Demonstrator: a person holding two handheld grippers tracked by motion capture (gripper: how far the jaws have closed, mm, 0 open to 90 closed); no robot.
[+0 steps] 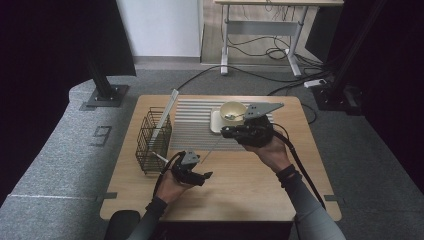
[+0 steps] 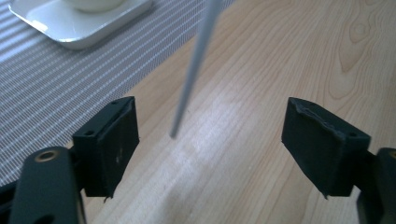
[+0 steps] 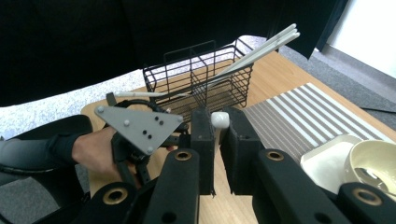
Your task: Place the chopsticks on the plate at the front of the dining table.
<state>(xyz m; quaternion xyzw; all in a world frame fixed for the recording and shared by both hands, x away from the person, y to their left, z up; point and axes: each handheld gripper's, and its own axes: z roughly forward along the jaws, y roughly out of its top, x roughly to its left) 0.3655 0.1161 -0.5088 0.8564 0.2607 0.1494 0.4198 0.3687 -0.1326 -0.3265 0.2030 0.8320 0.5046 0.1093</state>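
While the right gripper stays out of the comparison, its black jaws are clamped on the thick end of a slim white chopstick, which slants down over the light wooden table toward the left gripper. That gripper's jaws stand apart with the chopstick's thin tip between them, untouched. Behind stand a black wire basket with more white sticks, and a cream bowl on a white square tray
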